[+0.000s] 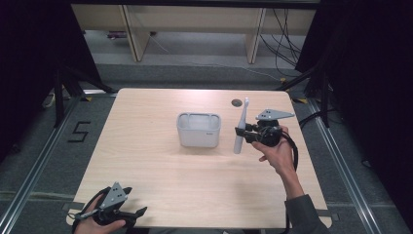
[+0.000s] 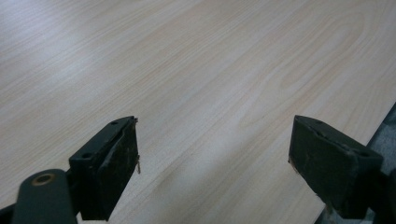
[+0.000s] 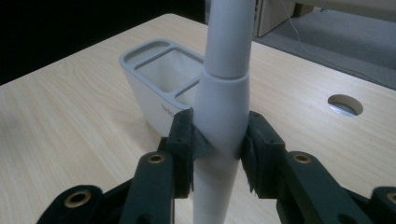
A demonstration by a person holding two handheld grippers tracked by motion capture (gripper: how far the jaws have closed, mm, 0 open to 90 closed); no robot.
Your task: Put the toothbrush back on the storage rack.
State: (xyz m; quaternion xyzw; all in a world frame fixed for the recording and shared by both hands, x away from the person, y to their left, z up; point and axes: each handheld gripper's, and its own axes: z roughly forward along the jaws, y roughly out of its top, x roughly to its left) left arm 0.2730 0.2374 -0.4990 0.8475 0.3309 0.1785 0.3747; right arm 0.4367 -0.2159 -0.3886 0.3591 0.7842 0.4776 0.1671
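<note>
A pale wood table (image 1: 160, 185) in a dark-curtained bay.
The table stands on grey carpet (image 1: 39, 170) with metal rails (image 1: 348, 170) running along both sides and a "5" (image 1: 78, 131) marked on the floor at the left. Black curtains (image 1: 29, 58) close in both sides. Beyond the far edge stand light wooden furniture legs (image 1: 134, 34), with loose cables (image 1: 285, 39) at the right. A round hole (image 1: 236, 103) sits near the tabletop's far edge.
</note>
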